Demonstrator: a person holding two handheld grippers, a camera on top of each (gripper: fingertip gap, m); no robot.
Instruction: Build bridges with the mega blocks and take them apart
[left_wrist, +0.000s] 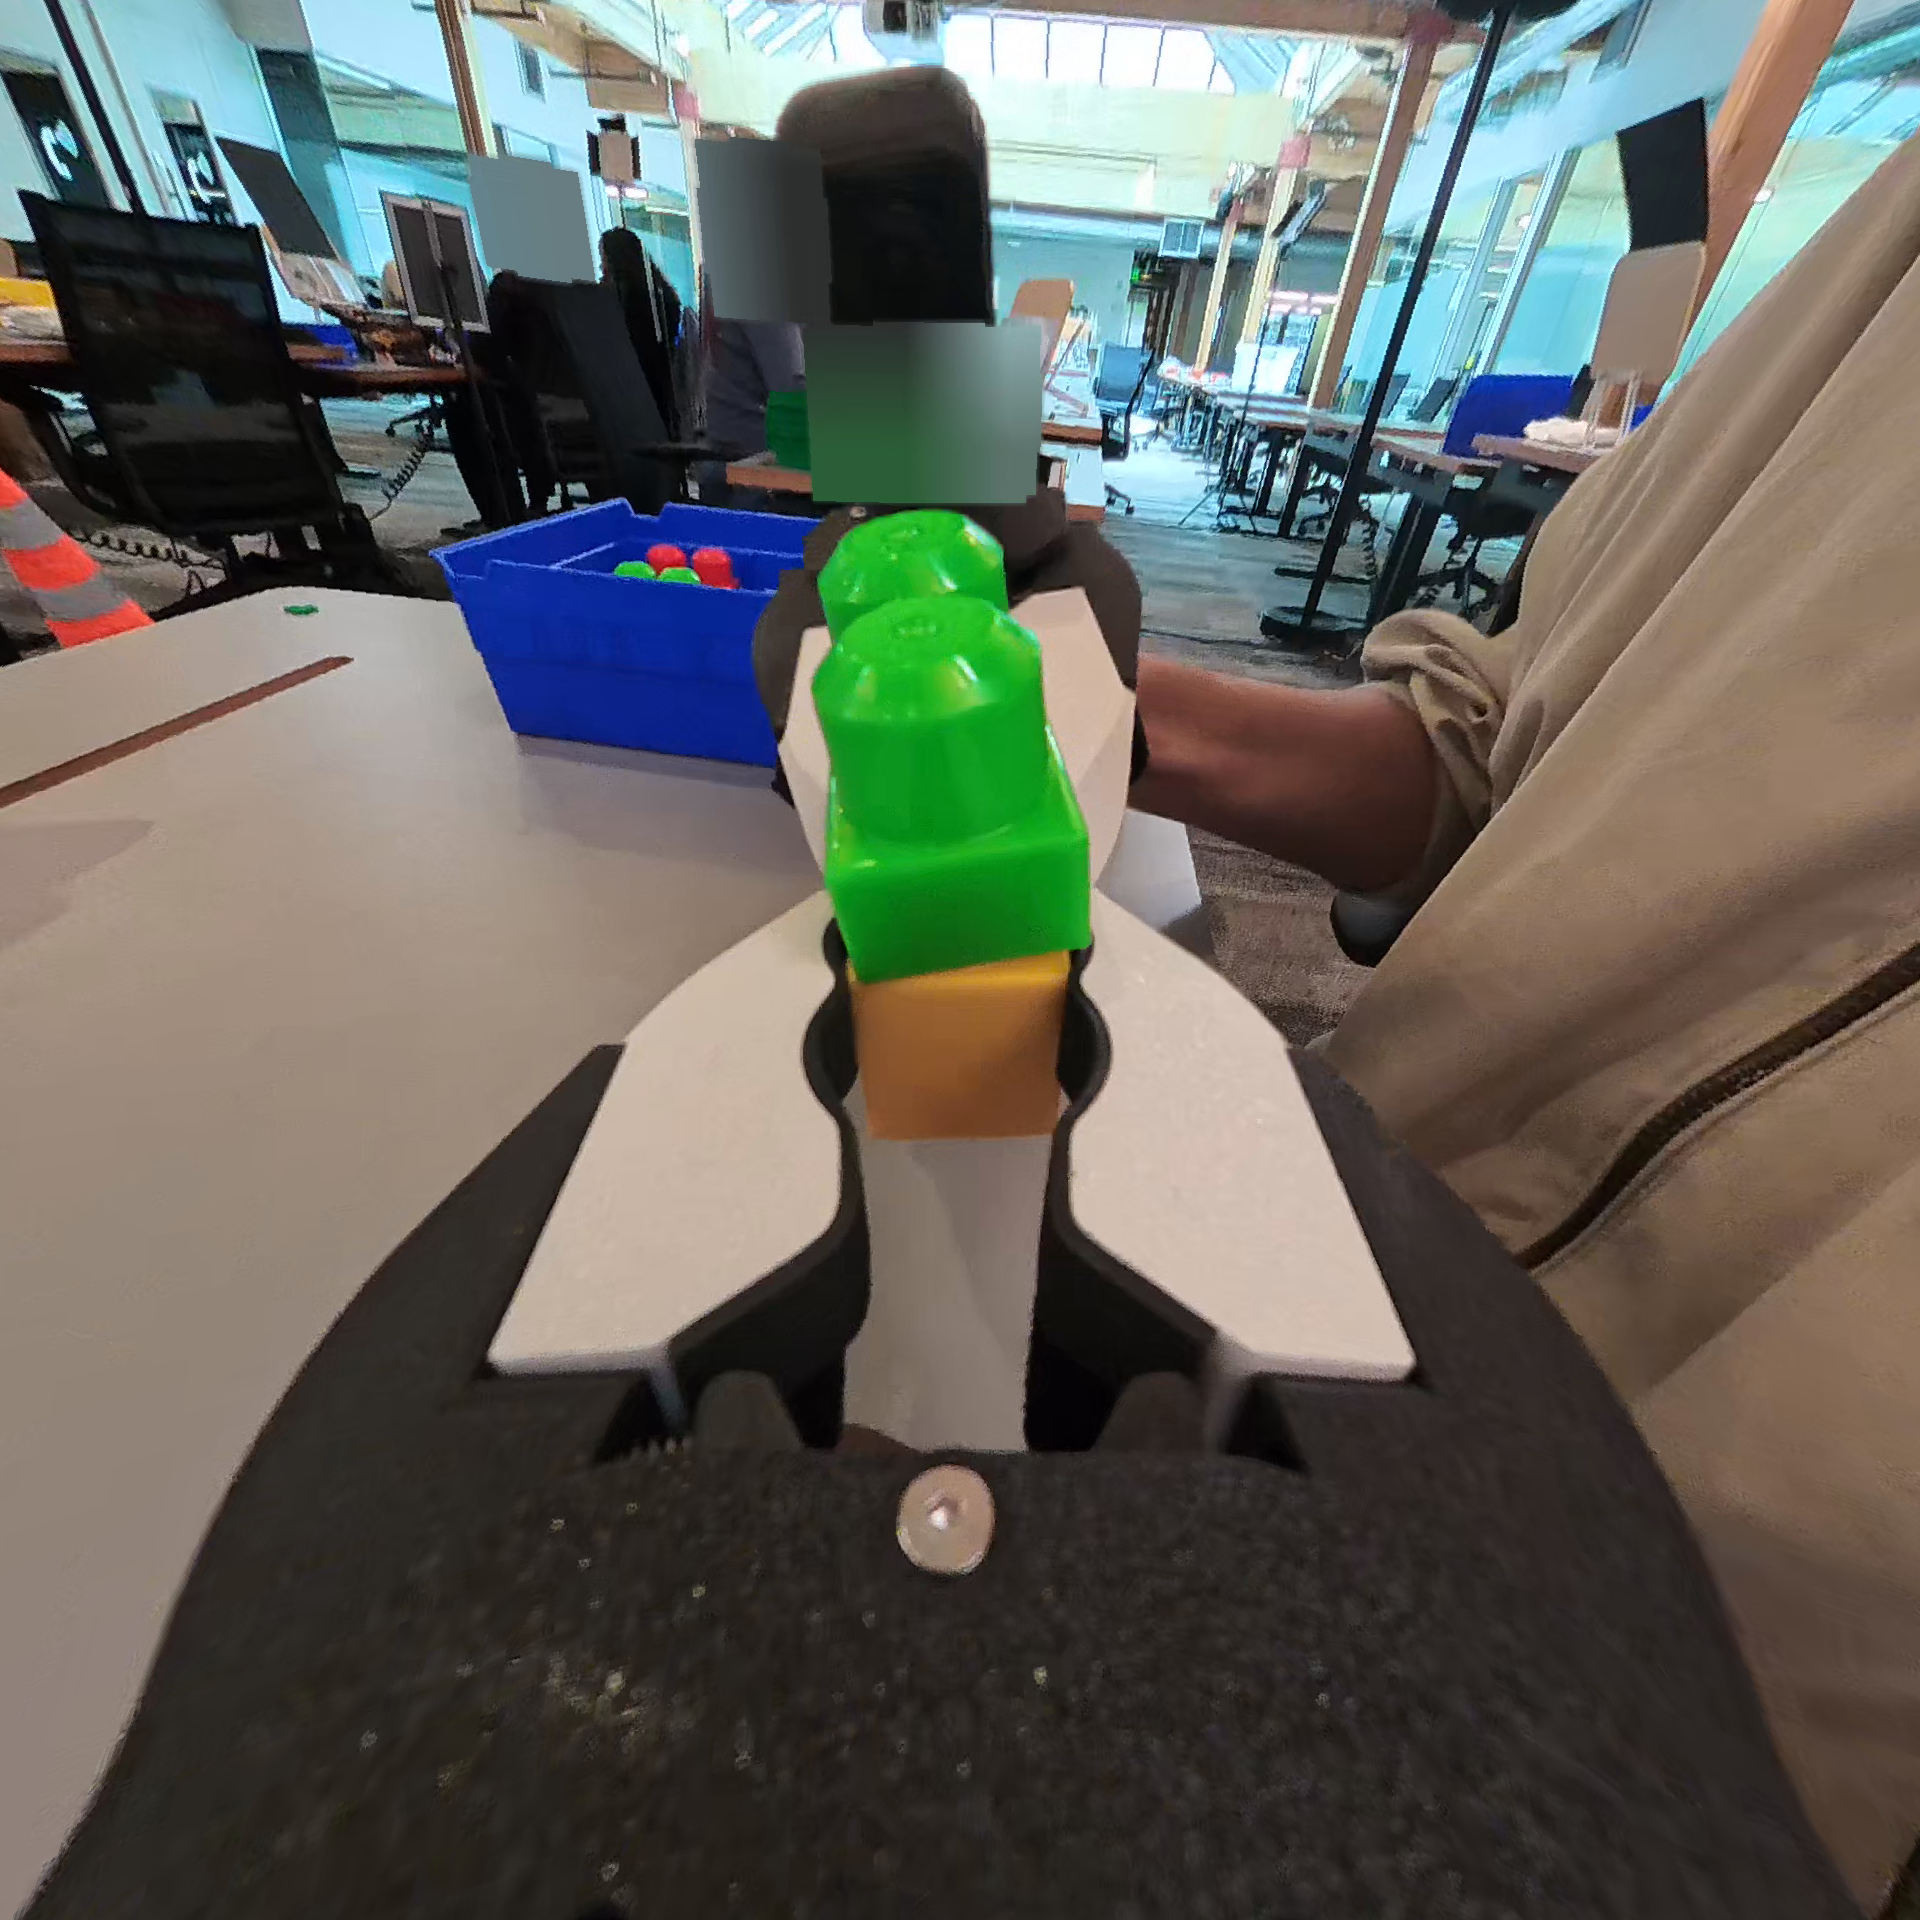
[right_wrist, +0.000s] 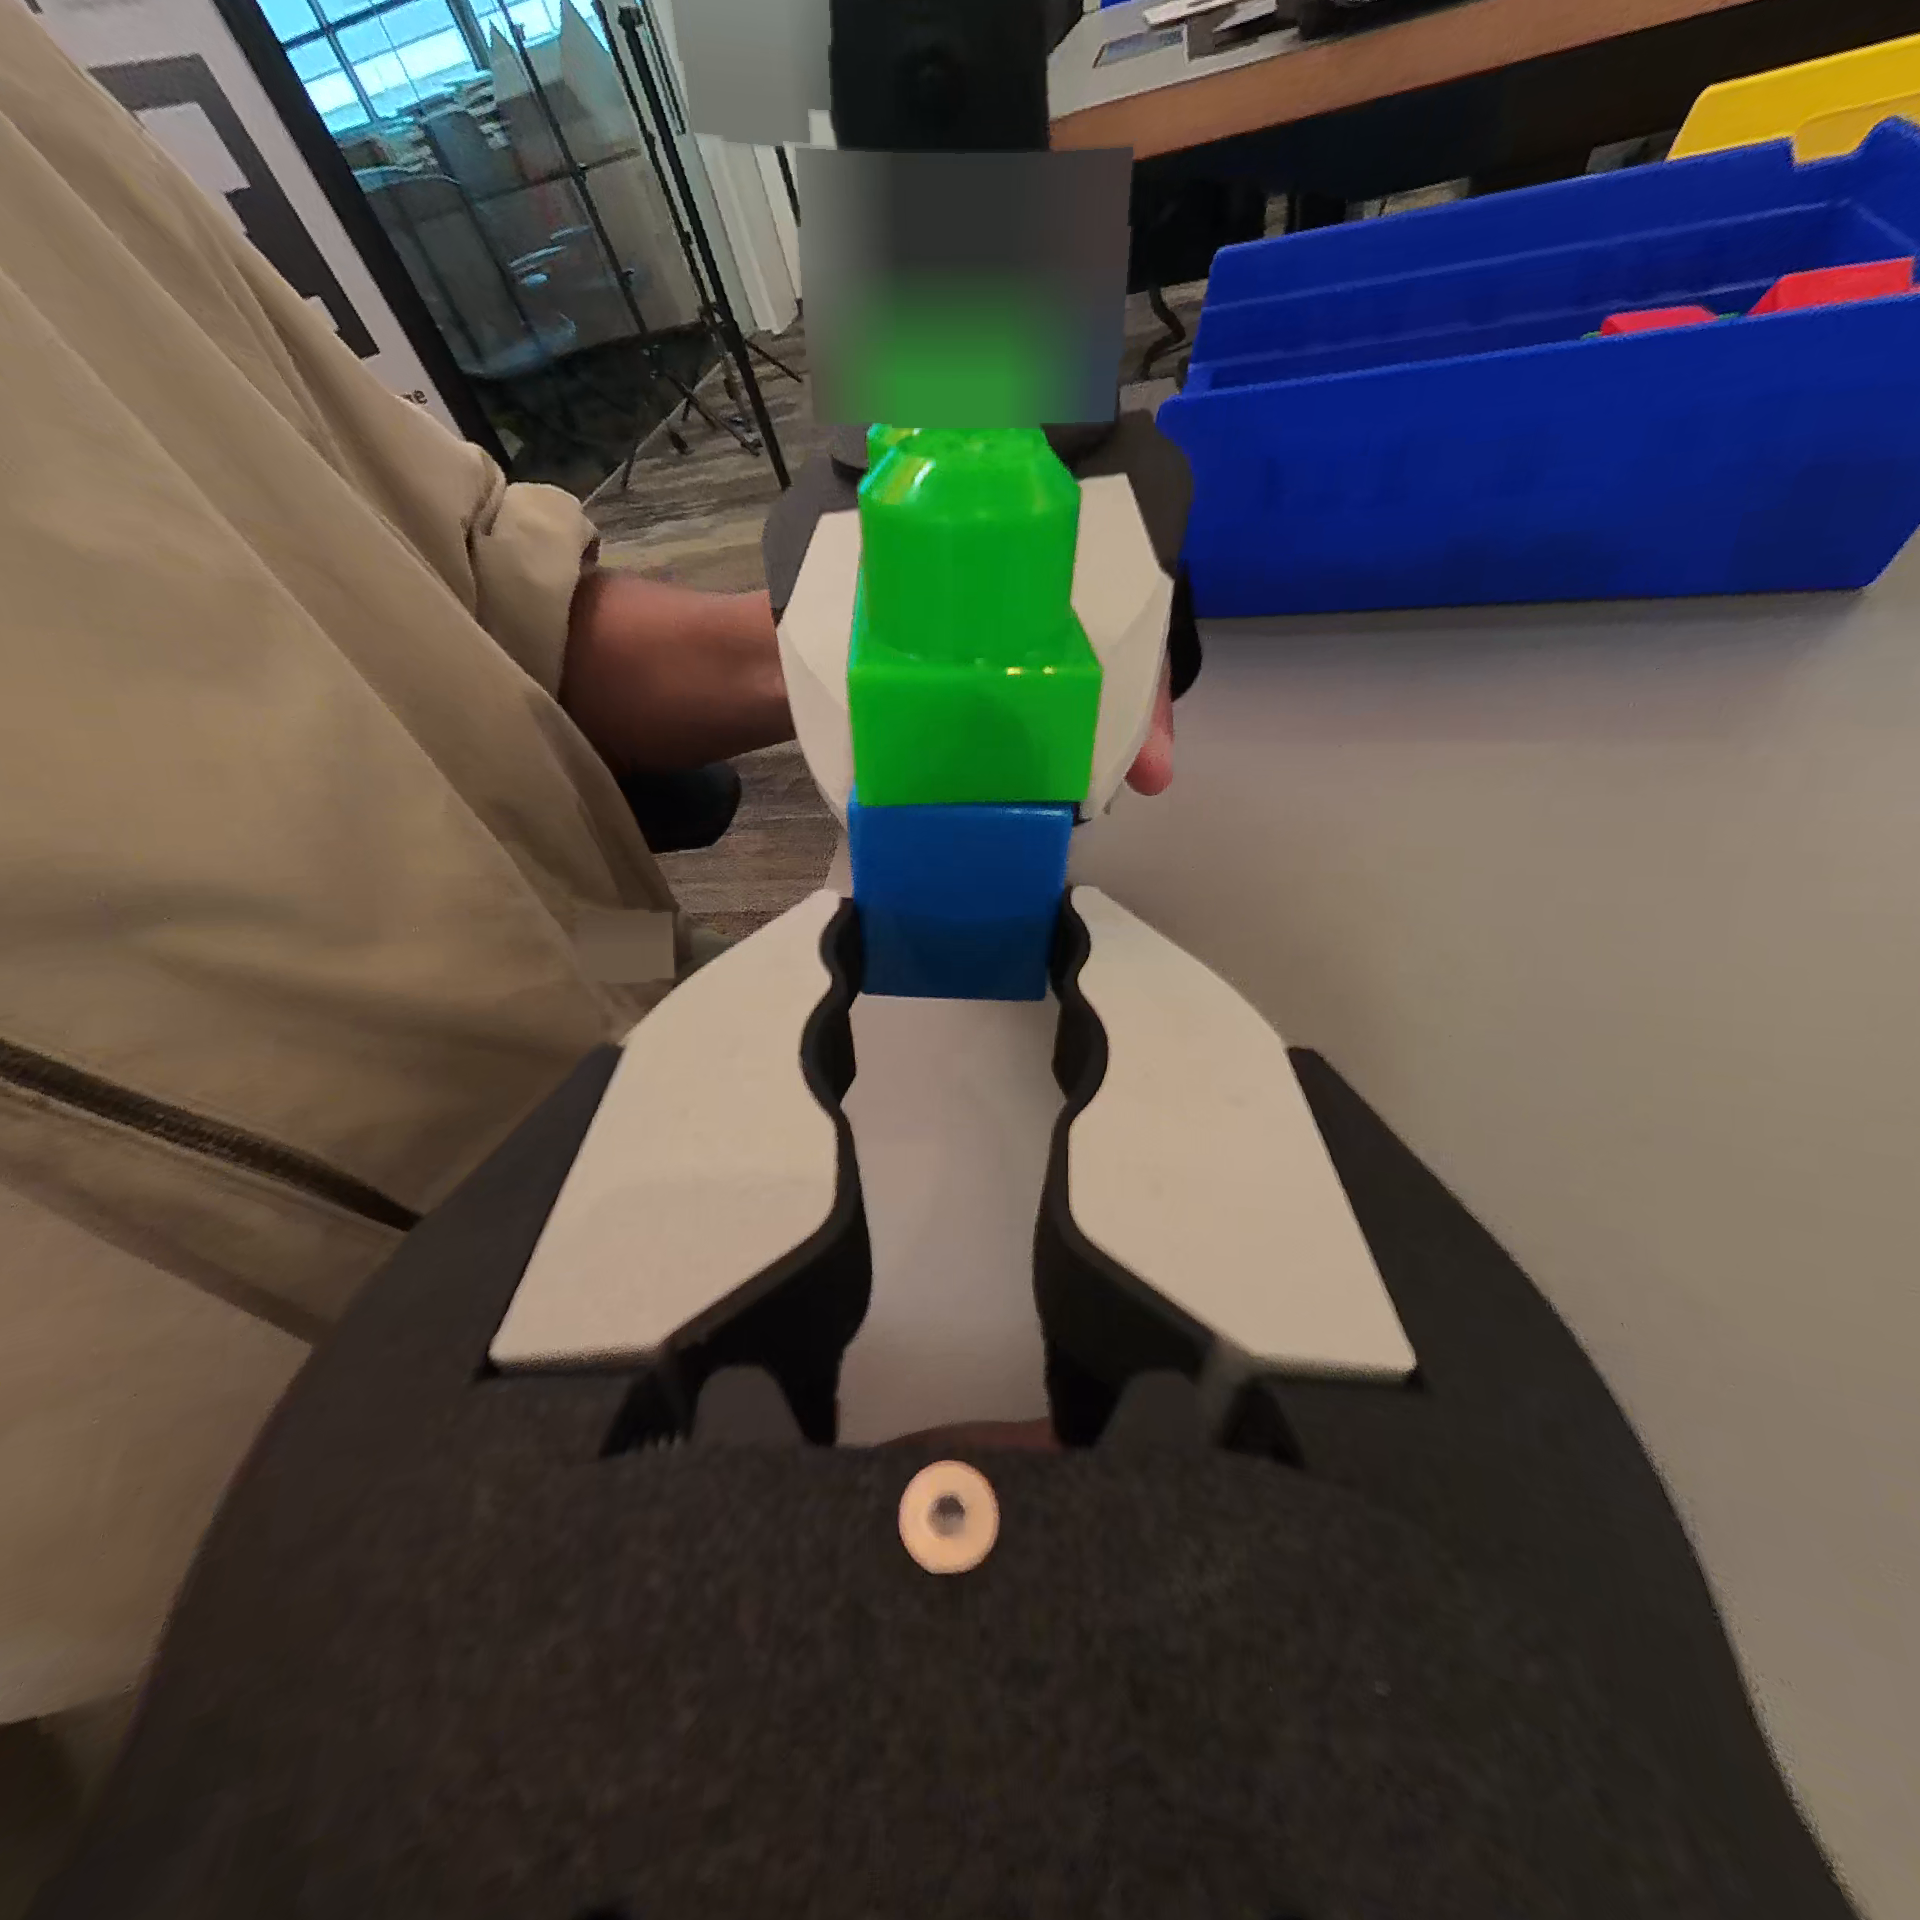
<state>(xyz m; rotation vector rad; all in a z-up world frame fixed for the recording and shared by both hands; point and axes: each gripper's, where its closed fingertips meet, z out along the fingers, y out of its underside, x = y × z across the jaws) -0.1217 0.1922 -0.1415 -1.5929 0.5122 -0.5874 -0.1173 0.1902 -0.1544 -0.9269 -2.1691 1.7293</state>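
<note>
A long green block (left_wrist: 951, 821) spans between my two grippers, which face each other. In the left wrist view, my left gripper (left_wrist: 961, 1049) is shut on a yellow block (left_wrist: 961, 1081) fixed under the near end of the green block. In the right wrist view, my right gripper (right_wrist: 956, 935) is shut on a blue block (right_wrist: 956, 894) fixed under the other end of the green block (right_wrist: 971, 665). Each view shows the other gripper's white fingers (left_wrist: 1091, 707) (right_wrist: 816, 644) behind the green block. The three-block bridge is held in the air over the table's edge.
A blue bin (left_wrist: 623, 665) (right_wrist: 1558, 468) with red and green blocks (left_wrist: 675, 566) stands on the grey table (left_wrist: 312, 935) (right_wrist: 1507, 935). A yellow bin (right_wrist: 1787, 104) is behind it. A person's beige jacket (left_wrist: 1662, 831) (right_wrist: 208, 623) is close beside the grippers. Left and right tips are no more than a few centimetres apart.
</note>
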